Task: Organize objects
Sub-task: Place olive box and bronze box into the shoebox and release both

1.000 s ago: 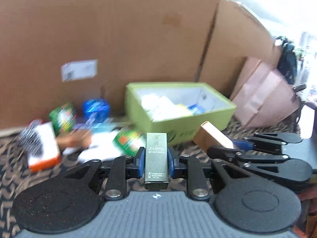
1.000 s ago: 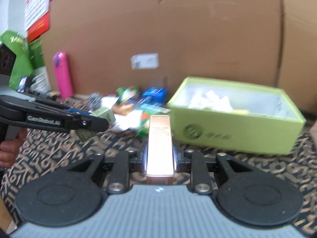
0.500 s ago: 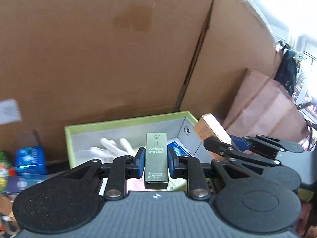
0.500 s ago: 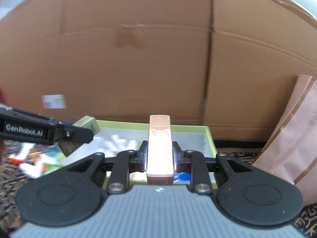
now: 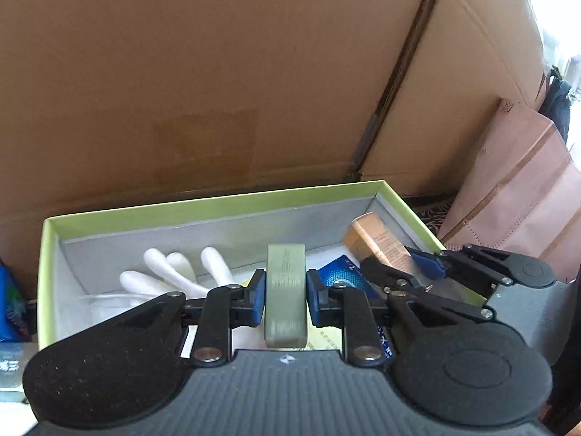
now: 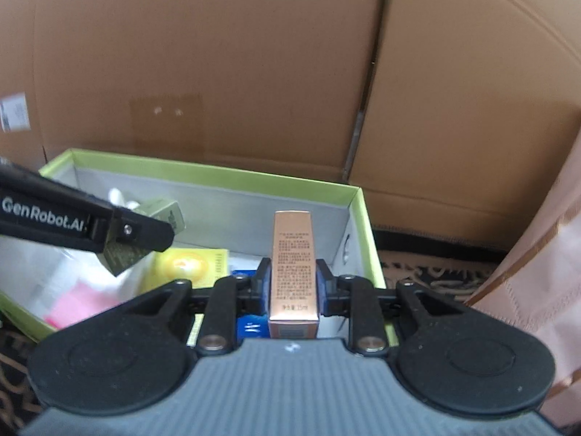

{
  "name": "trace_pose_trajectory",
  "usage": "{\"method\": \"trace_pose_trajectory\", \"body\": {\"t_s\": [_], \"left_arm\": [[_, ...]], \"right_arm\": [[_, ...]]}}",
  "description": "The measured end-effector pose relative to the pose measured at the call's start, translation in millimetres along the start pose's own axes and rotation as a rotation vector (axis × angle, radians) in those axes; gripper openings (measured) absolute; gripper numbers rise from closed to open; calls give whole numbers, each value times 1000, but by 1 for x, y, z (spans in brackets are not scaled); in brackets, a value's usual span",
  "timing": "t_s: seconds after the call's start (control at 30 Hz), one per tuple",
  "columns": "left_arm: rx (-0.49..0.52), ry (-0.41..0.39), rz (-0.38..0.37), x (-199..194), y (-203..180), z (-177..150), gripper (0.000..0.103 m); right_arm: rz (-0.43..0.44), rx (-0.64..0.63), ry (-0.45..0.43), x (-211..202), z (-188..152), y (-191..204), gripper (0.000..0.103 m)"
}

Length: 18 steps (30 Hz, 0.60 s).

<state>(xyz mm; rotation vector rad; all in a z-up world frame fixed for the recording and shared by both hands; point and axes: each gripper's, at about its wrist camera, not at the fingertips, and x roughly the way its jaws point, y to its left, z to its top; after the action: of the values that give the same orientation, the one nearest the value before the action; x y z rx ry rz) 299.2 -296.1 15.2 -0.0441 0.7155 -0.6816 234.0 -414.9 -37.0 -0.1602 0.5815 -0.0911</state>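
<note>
My left gripper [image 5: 285, 292] is shut on an olive-green carton [image 5: 285, 290], held over the open lime-green box [image 5: 218, 201]. My right gripper [image 6: 293, 287] is shut on a copper-coloured carton [image 6: 293, 265] above the same lime-green box [image 6: 225, 172], near its right end. In the left wrist view the right gripper [image 5: 417, 267] and its copper carton [image 5: 377, 243] hang at the box's right side. In the right wrist view the left gripper [image 6: 120, 234] with the olive carton [image 6: 159, 214] reaches in from the left. White gloves [image 5: 181, 272], a blue card [image 5: 341, 276] and a yellow packet [image 6: 189, 267] lie inside.
Large brown cardboard boxes [image 5: 218, 72] stand right behind the green box. A pink paper bag [image 5: 515, 189] leans at the right. A blue packet [image 5: 11, 309] sits left of the box, on a brown patterned cloth [image 6: 428, 272].
Both grippers have travelled right from the scattered items to over the green box and sunk slightly, each still holding its carton. The box now fills the lower view.
</note>
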Motion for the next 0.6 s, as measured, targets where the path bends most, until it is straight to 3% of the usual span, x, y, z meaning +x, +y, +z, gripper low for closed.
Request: {"method": "trace_pose_trajectory", "body": {"t_s": [0.03,0.07,0.13,0.2,0.3,0.4,0.6], "left_arm": [[0,-9,-11,0,1,1,30],[-1,-15,-23,-3,2,1,37],[-16,-46,-25,-16,5,-2,78],[-4,-114,-3,-31,4,-7,81],[36,-143,28,-51,2,-13,83],[46,-151,27,-72,-1,-21,87],[-6,-193,-4,-125,7,-55,95]], "right_arm": [[6,-13,-7,1,0,0,26],[6,-30,-7,1,0,1,38],[-11,-74,-33,-6,-2,3,54],[-18,-98,-71,-21,-5,5,69],[-42,-110,-121,-46,-12,9,91],[-48,-125,-168,-72,-20,16,100],[-6,-92,-218,-123,-34,34,103]]}}
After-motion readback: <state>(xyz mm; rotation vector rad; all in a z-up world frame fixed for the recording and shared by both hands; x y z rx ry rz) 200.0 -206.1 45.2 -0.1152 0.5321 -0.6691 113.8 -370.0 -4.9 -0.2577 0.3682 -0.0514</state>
